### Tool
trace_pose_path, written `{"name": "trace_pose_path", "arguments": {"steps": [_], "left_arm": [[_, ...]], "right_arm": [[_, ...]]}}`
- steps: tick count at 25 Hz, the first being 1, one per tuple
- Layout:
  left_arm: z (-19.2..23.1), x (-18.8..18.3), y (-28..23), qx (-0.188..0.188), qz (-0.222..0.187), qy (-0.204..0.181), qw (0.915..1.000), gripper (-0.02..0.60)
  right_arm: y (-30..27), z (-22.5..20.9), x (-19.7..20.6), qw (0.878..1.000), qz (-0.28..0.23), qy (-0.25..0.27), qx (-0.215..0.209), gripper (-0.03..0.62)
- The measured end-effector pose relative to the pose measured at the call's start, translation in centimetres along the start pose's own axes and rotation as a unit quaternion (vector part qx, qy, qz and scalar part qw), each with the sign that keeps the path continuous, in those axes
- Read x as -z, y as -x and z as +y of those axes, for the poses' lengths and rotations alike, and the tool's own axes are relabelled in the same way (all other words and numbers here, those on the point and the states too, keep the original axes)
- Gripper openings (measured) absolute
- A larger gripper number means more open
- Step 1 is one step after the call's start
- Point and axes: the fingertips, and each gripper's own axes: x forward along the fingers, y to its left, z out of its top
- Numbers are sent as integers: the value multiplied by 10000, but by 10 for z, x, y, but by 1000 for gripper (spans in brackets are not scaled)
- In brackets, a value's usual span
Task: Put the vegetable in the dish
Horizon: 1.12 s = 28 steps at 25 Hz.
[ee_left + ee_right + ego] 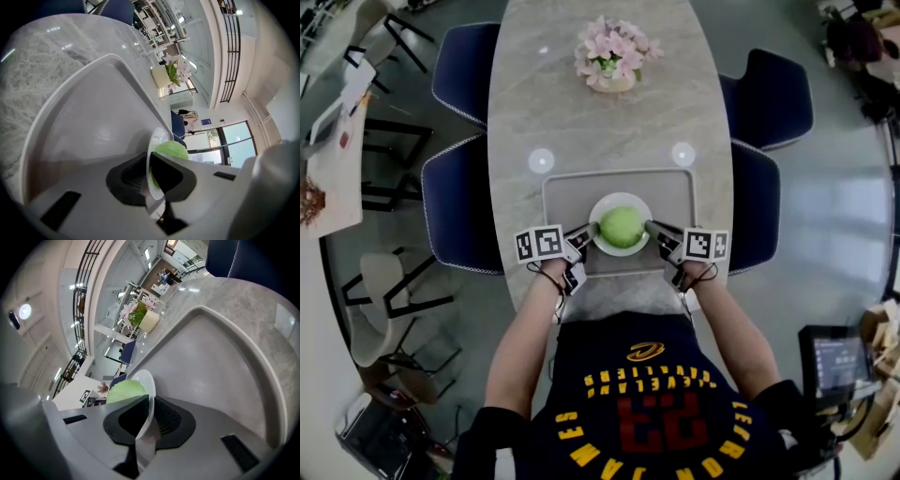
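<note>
A round green vegetable (622,226) lies in a white dish (602,212) over the grey tray (675,192). My left gripper (584,232) is shut on the dish's left rim, and my right gripper (654,228) is shut on its right rim. In the left gripper view the dish rim (151,154) stands edge-on between the jaws of the left gripper (150,178), with the vegetable (172,150) behind it. In the right gripper view the dish rim (149,385) sits between the jaws of the right gripper (146,420), the vegetable (125,391) on its left side.
The tray lies on a marble table (609,122) near its front edge. A pot of pink flowers (613,52) stands at the far end. Dark blue chairs (459,202) flank the table on both sides. A person's arms and dark shirt (637,412) fill the lower view.
</note>
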Motion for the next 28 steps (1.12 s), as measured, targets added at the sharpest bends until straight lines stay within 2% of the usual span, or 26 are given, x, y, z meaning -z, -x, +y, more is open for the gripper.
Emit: {"name": "trace_pose_path", "arguments": {"steps": [8, 14, 20, 28], "left_arm": [[8, 2, -4, -415, 130, -307, 9986, 28], [11, 3, -5, -637, 227, -389, 9970, 31], [12, 5, -5, -917, 340, -690, 9928, 34], [15, 4, -6, -1137, 391, -698, 9903, 35]], "right_arm": [[-2, -6, 2, 9994, 125, 174, 287, 23], [-3, -10, 3, 9984, 222, 207, 471, 23], [-1, -9, 5, 9976, 227, 286, 590, 26], [-3, -11, 3, 9964, 299, 305, 730, 26]]}}
